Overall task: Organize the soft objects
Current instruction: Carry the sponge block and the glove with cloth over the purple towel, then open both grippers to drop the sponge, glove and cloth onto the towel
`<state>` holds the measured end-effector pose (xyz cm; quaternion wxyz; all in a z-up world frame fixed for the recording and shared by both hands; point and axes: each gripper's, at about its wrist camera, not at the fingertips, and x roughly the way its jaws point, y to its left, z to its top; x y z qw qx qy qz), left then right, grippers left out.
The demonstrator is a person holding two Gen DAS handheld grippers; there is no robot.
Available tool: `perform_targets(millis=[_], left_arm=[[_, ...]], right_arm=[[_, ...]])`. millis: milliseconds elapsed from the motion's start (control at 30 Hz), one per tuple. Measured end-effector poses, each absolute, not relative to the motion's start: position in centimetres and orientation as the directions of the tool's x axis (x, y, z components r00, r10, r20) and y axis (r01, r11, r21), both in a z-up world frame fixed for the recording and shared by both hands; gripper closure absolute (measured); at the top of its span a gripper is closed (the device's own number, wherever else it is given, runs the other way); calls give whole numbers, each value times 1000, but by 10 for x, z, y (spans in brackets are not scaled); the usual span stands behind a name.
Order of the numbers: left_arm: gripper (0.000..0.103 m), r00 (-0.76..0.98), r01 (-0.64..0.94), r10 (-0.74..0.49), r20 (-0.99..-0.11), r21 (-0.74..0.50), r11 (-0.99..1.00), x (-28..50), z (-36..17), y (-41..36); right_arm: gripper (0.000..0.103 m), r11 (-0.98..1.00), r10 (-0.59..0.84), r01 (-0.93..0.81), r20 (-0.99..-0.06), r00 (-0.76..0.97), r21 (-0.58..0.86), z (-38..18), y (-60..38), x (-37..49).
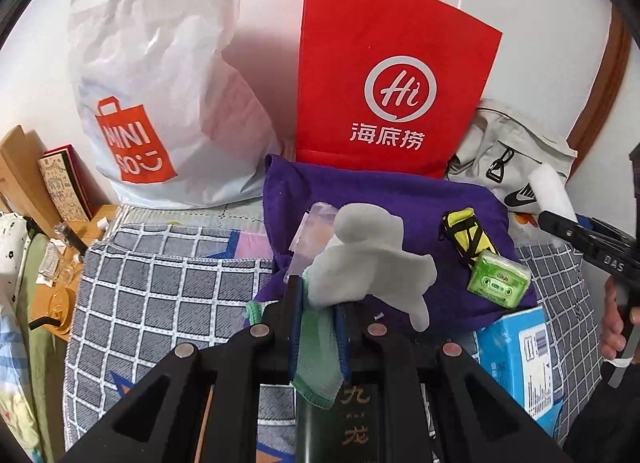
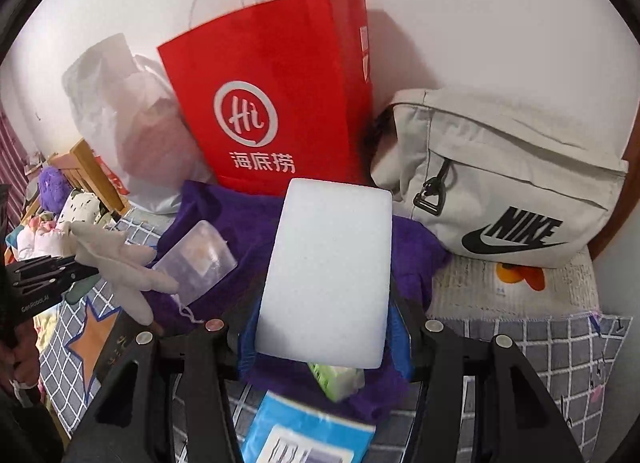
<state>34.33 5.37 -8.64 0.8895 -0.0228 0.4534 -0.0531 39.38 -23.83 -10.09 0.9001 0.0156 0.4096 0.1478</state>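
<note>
Left tongs: my jaws are narrow, pinched on a white cloth with a green cloth trailing beneath; both are lifted above the purple towel.
Right tongs: closed onto the lower edge of a white sponge block, held upright over the same towel.
Risk, left: two cloths in one pinch. The green one hangs loose and, I judge, could slide out if I swing.
Risk, right: my grip sits only at the block's bottom edge, so the block may pivot or pop free when tilted.
Risk, crowding: both loads hang near each other over the towel, and the tongs could knock together.
Only in left view: a yellow-black pouch, a green tissue pack and a Miniso bag.
Only in right view: the whole Nike bag and the sponge's broad face.
Both views: the red paper bag against the wall and a clear plastic case on the towel.
</note>
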Motion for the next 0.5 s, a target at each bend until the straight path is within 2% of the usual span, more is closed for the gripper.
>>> perform_targets(millis=[500], left_arm=[[85,507,139,-153,-848,-95,986,396,-121,30]], right_arm=[[50,951,297,-235,-799,523,199,-156,-245,444]])
